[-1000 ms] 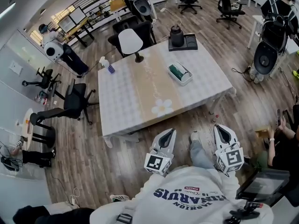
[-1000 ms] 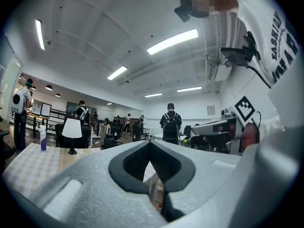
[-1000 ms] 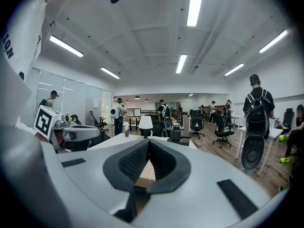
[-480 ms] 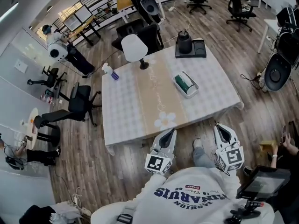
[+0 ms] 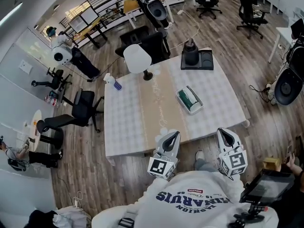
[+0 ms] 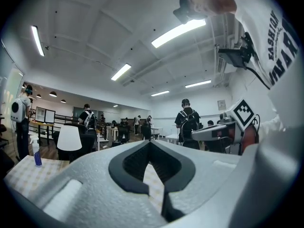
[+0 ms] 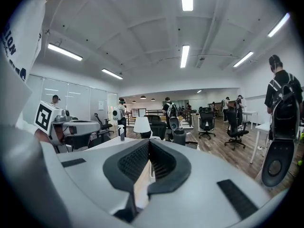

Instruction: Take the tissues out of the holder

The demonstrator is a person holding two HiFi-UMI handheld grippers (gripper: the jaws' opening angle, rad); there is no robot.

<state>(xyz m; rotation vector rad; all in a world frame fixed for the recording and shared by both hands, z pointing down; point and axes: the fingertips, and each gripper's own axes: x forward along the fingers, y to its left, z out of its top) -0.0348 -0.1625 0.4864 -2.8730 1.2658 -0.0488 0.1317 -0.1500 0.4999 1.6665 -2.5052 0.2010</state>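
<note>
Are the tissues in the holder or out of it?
In. The green tissue pack lies inside the white holder, which sits on the table. Nothing has been pulled out beside it.

tablecloth (image 5: 126, 122): pale checked | runner (image 5: 159, 103): beige | holder (image 5: 179, 96): white | tissues (image 5: 191, 99): green | lamp (image 5: 137, 58): white

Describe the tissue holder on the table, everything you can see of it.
The tissue holder is a shallow white rectangular tray, seemingly plastic, with dark green contents filling its inside. It lies flat and skewed on the checked tablecloth, right of the beige runner. Nothing but the cloth touches it.
</note>
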